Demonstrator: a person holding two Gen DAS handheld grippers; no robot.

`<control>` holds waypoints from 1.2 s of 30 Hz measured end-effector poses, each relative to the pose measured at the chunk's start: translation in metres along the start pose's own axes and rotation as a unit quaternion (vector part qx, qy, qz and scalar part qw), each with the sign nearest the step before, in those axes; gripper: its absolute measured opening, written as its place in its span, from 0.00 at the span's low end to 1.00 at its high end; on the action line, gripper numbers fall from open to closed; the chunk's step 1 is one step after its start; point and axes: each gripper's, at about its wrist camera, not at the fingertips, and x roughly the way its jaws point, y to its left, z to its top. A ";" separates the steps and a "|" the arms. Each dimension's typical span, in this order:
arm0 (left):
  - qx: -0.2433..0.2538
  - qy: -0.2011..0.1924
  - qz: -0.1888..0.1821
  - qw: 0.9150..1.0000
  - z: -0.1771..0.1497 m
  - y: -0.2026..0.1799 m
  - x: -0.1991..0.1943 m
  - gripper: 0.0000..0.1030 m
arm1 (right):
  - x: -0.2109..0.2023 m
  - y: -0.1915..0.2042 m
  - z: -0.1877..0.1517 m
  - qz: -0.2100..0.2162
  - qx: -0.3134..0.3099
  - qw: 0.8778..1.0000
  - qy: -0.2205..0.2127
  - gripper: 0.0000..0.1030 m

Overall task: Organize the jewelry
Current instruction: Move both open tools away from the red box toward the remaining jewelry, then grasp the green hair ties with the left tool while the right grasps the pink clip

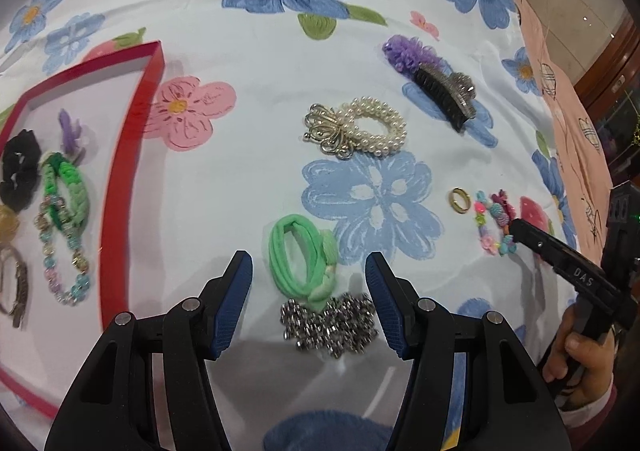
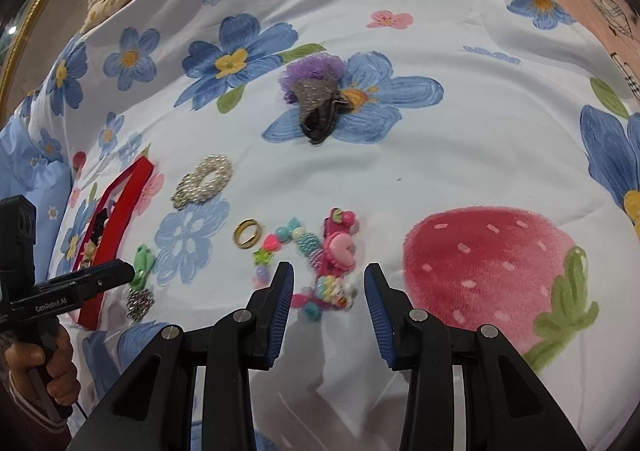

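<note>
Here, nearest in the left wrist view: left gripper (image 1: 309,271), angled steeply down at the cloth (image 1: 256,99), jaws apart and empty, blue pads either side of the green band (image 1: 301,255) and just above the silver chain (image 1: 332,325) without touching either. Band and chain touch each other on the cloth.

Left of them: red box (image 1: 116,187), low-walled, holding a black scrunchie (image 1: 18,171), a green braid (image 1: 70,187), a bead bracelet (image 1: 64,251) and a purple clip (image 1: 70,131); further pieces at its left edge are too cut off to name.

Right gripper (image 2: 327,279): tilted down likewise, jaws parted, nothing gripped. The bead charm (image 2: 328,255) lies on the cloth between and just ahead of the pads; contact cannot be told. In the left view this gripper reaches in from the right, a hand (image 1: 580,359) wrapped round its handle, fingers curled on the grip. In the right view the other hand (image 2: 48,367) clasps the left gripper's handle at the lower left.

Just beyond the charm: gold ring (image 2: 248,233), flat on the cloth, apart from the beads.

Mid-distance: pearl bracelet (image 1: 360,129) with a gold metal ornament, lying alone.

Farthest: claw clip (image 1: 436,85), dark with a purple frill, resting on a blue printed flower.
</note>
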 end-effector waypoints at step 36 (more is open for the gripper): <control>-0.031 -0.076 -0.027 0.996 -0.014 0.049 -0.076 0.13 | -0.016 0.084 0.010 0.094 -0.049 0.994 -0.024 0.16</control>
